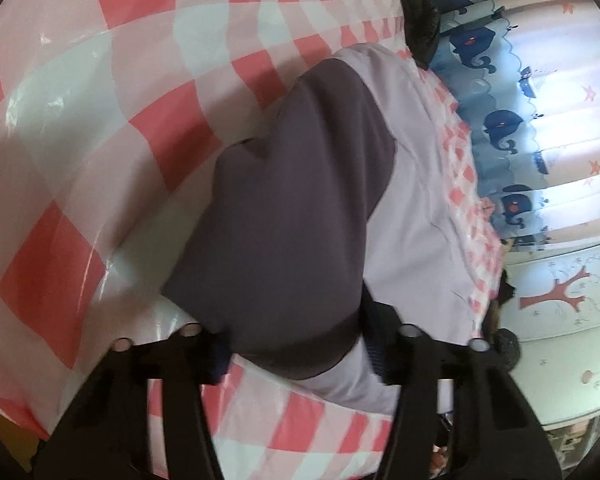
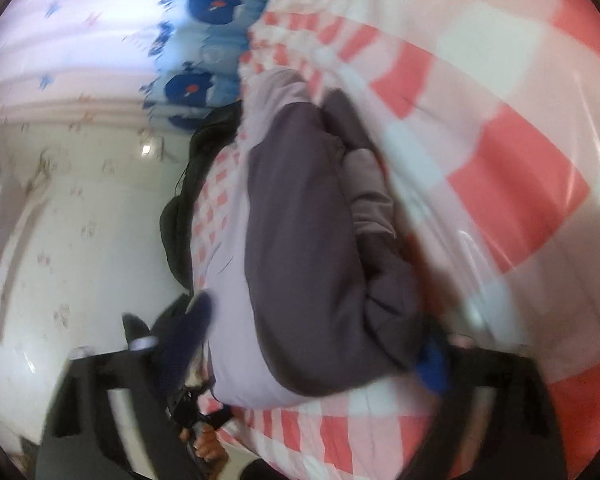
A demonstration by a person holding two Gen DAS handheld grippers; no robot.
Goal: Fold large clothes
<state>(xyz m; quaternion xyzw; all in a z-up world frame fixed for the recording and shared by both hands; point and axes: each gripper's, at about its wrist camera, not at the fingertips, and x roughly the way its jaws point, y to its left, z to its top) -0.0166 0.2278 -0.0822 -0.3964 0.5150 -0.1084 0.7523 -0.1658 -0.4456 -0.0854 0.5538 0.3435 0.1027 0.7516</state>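
Observation:
A large garment with a dark grey part (image 1: 284,224) and a pale lilac part (image 1: 416,220) lies folded on the red and white checked tablecloth (image 1: 112,92). My left gripper (image 1: 296,356) stands wide around the garment's near end, a blue-padded finger on each side. In the right wrist view the same garment (image 2: 308,248) lies bunched, with the lilac part (image 2: 228,288) on its left. My right gripper (image 2: 312,348) also spans the garment's near end with its fingers far apart. That view is blurred by motion.
The table edge (image 1: 480,240) runs down the right of the left wrist view. Beyond it hang curtains with blue whales (image 1: 500,128) and a cupboard with a red tree (image 1: 556,292). A dark bag (image 2: 180,216) hangs at the table edge in the right wrist view.

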